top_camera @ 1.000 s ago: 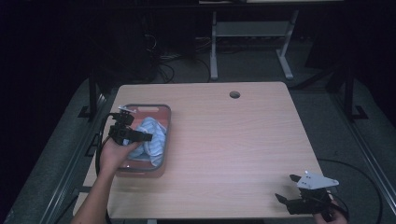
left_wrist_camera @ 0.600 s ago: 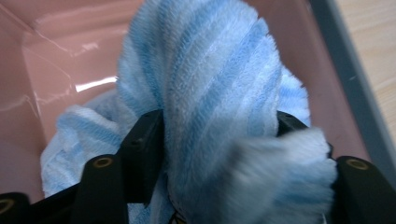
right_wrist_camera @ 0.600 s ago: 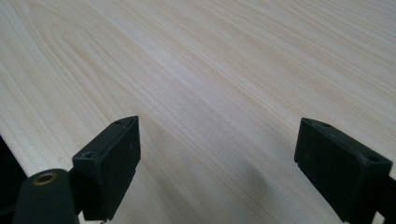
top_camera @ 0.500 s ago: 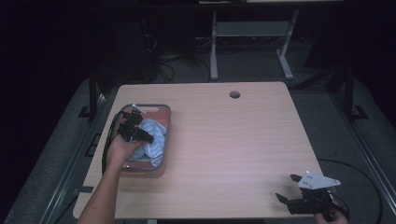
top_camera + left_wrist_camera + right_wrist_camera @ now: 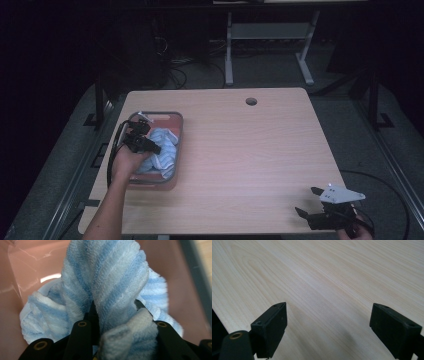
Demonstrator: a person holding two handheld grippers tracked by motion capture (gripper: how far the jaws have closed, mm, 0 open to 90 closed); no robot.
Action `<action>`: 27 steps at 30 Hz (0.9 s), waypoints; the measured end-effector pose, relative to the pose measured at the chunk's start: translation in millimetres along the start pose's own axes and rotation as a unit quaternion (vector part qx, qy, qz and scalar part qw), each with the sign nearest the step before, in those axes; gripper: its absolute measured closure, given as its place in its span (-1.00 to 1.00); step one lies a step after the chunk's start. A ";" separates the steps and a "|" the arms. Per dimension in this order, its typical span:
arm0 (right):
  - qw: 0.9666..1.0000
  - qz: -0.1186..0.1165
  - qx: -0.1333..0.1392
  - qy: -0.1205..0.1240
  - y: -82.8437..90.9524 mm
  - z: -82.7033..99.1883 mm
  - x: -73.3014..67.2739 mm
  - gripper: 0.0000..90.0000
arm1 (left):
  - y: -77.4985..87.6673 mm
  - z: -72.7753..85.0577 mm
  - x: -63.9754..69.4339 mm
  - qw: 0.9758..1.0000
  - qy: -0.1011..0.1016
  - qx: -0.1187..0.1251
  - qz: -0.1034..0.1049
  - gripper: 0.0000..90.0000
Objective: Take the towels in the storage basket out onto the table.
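Observation:
A blue and white striped towel (image 5: pixel 160 152) lies bunched in a pink bin (image 5: pixel 172 122) at the table's left side. My left gripper (image 5: pixel 150 146) reaches down into the bin, and its jaws have just been closing. In the left gripper view the towel (image 5: pixel 110 280) is pinched into a thick fold between the two black jaws, so my left gripper (image 5: pixel 113 306) is shut on it. My right gripper (image 5: pixel 307 202) rests at the table's near right corner. Its jaws stand wide apart over bare wood, with nothing between them in the right gripper view (image 5: pixel 328 316).
The wooden table (image 5: pixel 250 150) has a round cable hole (image 5: pixel 251 101) near its far edge. A white desk frame (image 5: pixel 270 45) and cables stand on the dark floor beyond the table. The pink bin wall (image 5: pixel 30 262) surrounds the towel closely.
My left gripper has moved further into the bin and down onto the towel. The right gripper has stayed in place.

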State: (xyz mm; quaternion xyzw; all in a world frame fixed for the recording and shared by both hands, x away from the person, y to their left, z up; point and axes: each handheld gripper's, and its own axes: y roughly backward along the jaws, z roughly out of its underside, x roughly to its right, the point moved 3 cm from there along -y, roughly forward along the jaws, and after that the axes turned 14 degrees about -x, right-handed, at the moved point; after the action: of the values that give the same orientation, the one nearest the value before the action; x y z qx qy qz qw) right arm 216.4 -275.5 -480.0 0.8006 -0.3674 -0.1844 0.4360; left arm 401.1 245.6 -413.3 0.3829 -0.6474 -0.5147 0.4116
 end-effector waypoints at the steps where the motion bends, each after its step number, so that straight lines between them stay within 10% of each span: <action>1: 1.000 0.000 0.000 0.000 0.0 0.0 0.0 -0.69 | 2.8 1.8 -0.7 1.000 -0.001 0.005 0.005 0.47; 27: 1.000 0.010 0.002 -0.012 0.5 2.5 7.8 -0.69 | 57.4 29.5 5.1 0.993 -0.015 0.103 0.059 0.47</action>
State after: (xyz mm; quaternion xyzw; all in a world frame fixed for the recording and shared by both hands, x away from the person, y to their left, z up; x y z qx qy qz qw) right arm 219.9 -282.9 -480.8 0.7950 -0.3813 -0.1890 0.4322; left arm 367.7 261.5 -360.1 0.3765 -0.7247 -0.4256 0.3899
